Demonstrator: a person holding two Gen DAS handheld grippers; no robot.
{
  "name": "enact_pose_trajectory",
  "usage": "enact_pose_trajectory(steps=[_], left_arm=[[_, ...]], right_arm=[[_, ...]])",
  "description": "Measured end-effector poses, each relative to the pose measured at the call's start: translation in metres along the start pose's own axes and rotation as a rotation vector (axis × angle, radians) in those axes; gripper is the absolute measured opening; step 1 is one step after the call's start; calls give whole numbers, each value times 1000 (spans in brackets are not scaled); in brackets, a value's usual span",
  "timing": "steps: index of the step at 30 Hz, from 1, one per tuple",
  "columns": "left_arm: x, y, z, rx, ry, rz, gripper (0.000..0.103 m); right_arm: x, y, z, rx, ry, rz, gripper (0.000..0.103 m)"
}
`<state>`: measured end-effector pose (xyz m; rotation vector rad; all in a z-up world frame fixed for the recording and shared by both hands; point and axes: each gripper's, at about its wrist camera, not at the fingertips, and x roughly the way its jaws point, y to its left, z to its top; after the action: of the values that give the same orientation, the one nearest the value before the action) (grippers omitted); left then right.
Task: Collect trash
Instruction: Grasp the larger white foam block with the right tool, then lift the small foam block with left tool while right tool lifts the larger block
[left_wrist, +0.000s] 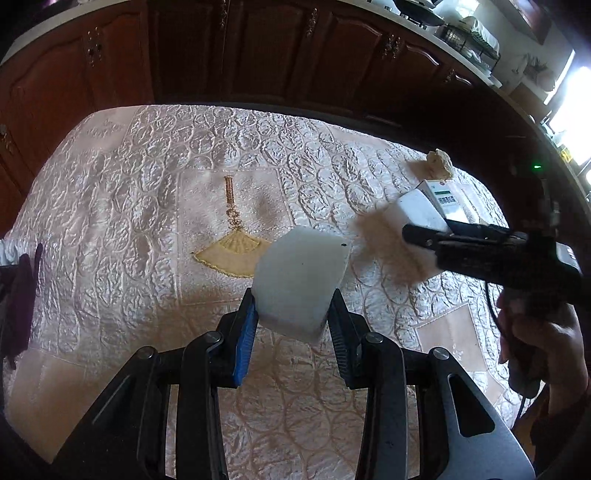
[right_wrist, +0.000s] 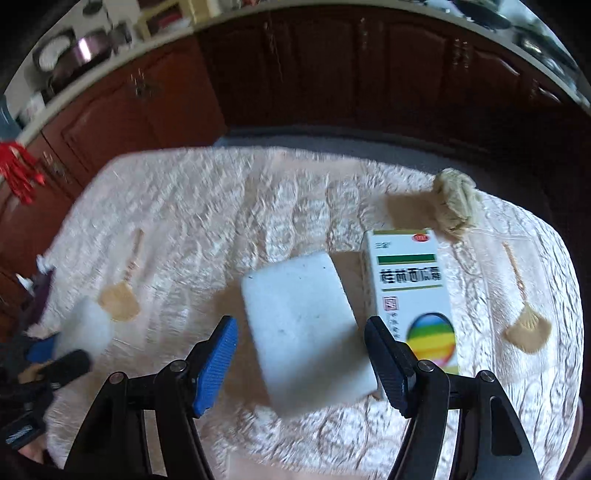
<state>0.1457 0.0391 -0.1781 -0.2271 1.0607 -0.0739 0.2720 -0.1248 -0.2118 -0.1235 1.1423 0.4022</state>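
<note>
The left gripper (left_wrist: 291, 325) has its fingers closed against the 2 sides of a white foam block (left_wrist: 301, 286), which is lifted clear of the table (left_wrist: 129, 192), probably so it can be carried off as trash. The right gripper (right_wrist: 301, 362) stands with its fingers spread wide on either side of a 2nd white foam block (right_wrist: 306, 332) that lies flat on the cloth; nothing is gripped yet, and the straddle looks like the set-up for a pinch. Just beside that block, on its right, lies a white medicine box (right_wrist: 410, 291), and beyond it a crumpled paper wad (right_wrist: 456, 205) near the far edge.

No bin or bag shows in either view, so where the trash goes cannot be told. The right view is smeared by motion, and a dark purple object (left_wrist: 22, 295) at the table's left edge is cut off.
</note>
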Motion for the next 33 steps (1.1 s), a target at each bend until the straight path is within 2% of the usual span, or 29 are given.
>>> enact_pose_trajectory(steps=[2, 4, 5, 12, 18, 22, 33], left_arm=[[1, -1, 0, -1, -1, -2, 35], [2, -2, -1, -6, 1, -6, 35], [2, -3, 0, -6, 1, -7, 35], [-1, -15, 0, 8, -16, -16, 35], [-9, -37, -2, 48, -36, -28, 35], [-17, -55, -6, 82, -50, -42, 35], [-37, -114, -20, 208, -89, -69, 35]], right_arm=[[4, -2, -1, -9, 23, 3, 69], [1, -1, -7, 1, 7, 23, 67], [-1, -5, -9, 14, 5, 32, 56], [-30, -12, -34, 63, -50, 74, 56], [-72, -16, -56, 109, -120, 95, 56], [-106, -24, -77, 157, -174, 95, 56], [-153, -51, -121, 233, -236, 36, 56]])
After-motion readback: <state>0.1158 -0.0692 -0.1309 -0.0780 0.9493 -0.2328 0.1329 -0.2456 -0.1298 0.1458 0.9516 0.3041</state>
